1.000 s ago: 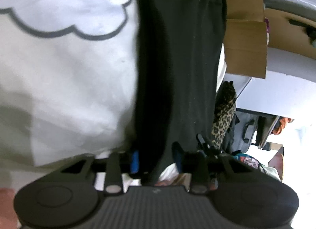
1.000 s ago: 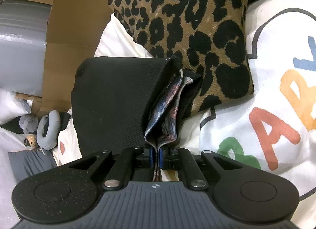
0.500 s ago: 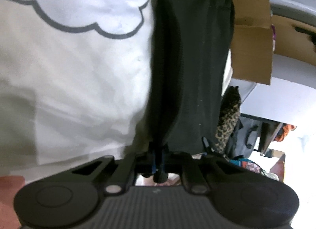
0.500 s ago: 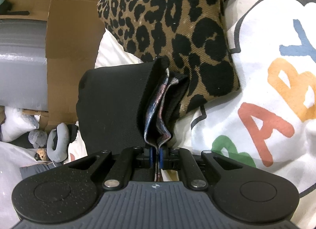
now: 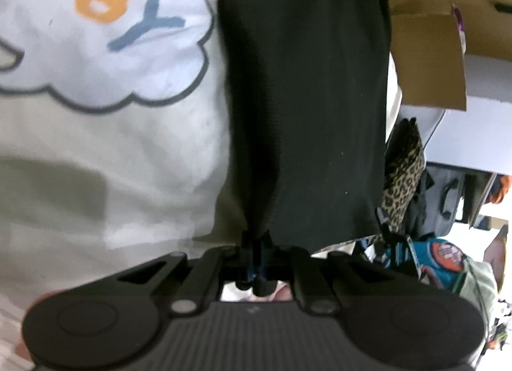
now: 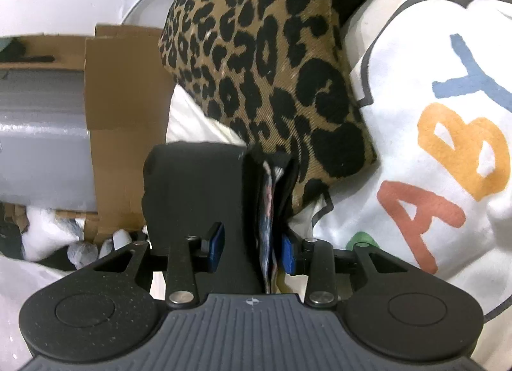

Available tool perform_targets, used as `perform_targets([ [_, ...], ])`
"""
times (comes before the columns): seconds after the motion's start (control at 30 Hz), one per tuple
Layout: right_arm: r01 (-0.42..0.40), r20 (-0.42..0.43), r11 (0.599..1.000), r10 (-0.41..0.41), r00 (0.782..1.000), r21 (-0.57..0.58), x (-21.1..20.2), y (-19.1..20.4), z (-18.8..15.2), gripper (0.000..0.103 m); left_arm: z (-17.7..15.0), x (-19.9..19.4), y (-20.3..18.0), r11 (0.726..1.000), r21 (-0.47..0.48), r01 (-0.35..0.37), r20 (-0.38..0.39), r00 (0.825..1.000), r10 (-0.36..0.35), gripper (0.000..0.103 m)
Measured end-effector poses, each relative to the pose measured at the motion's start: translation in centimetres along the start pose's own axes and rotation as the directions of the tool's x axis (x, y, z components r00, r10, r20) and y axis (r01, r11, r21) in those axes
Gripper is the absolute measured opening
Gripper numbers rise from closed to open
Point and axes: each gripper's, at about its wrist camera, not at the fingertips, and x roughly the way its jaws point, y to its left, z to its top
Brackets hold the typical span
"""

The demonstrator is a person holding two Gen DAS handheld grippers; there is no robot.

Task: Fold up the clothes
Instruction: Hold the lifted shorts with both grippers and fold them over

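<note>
Left gripper (image 5: 256, 254): jaws pinched tight on the near edge of the black garment (image 5: 307, 108). Garment stretched away from the jaws as a long dark panel, lying over the white sheet (image 5: 112, 134). Sheet printed with a grey cloud outline and coloured letters (image 5: 128, 9), filling the left of the left wrist view.

Right gripper (image 6: 251, 251): jaws just opened, now partly spread; blue pads (image 6: 217, 244) standing clear of the cloth on the left side. Right pad close beside the folded edge; contact there not resolvable. Folded end of the garment (image 6: 195, 198) lying between the jaws, with a patterned inner layer (image 6: 268, 227) showing at the fold.

Surroundings, right wrist view: leopard cushion (image 6: 265, 60) directly behind the garment's far end, touching or overlapping its right corner. Cardboard (image 6: 124, 115) to the left, against a grey surface (image 6: 41, 153). White and grey clutter (image 6: 73, 243) low at the left, past the garment's edge. Printed sheet (image 6: 432, 147) to the right, running under the cushion's edge.

Surroundings, left wrist view: cardboard (image 5: 425, 60) beyond the garment's right edge. Leopard fabric (image 5: 403, 175) hanging just right of the garment, low down. Dark bag (image 5: 448, 198) and a teal item (image 5: 438, 262) further right, well apart from the garment. Pinkish shape at the top edge above the garment, too blurred to identify.

Obstruction: cushion crowding the far end of the garment; nothing resting on top of the dark panel.
</note>
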Motion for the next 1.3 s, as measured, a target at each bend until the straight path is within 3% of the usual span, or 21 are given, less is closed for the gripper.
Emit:
perform_targets([
  [0.23, -0.012, 0.046, 0.999, 0.01, 0.999, 0.036, 0.1, -0.4, 0.3, 0.036, 0.3, -1.8, -0.5, 0.998, 0.038, -0.051, -0.012, 0.999, 0.052, 0.004],
  [0.33, 0.0, 0.067, 0.999, -0.004, 0.998, 0.052, 0.0, -0.6, 0.2, 0.016, 0.2, -2.4, -1.1, 0.996, 0.05, -0.074, -0.011, 0.997, 0.074, 0.004],
  [0.37, 0.003, 0.069, 0.998, -0.007, 0.998, 0.057, 0.0, -0.7, 0.2, 0.013, 0.2, -2.6, -1.6, 0.995, 0.055, -0.082, -0.01, 0.997, 0.082, 0.004],
  [0.73, -0.038, 0.036, 0.998, 0.036, 0.999, 0.04, -2.4, 2.0, -1.2, 0.006, 1.9, -6.6, -7.8, 0.968, 0.167, -0.186, 0.021, 0.982, 0.185, 0.004],
  [1.13, -0.045, -0.163, 0.995, 0.03, 0.986, -0.088, -3.5, 4.3, -4.2, 0.003, 2.2, -11.8, -7.8, 0.929, 0.211, -0.305, 0.051, 0.952, 0.301, 0.003],
  [1.3, -0.016, -0.22, 0.99, -0.016, 0.975, -0.142, -3.5, 3.8, -5.1, 0.003, 2.5, -10.7, -5.5, 0.923, 0.188, -0.336, 0.035, 0.941, 0.335, 0.003],
])
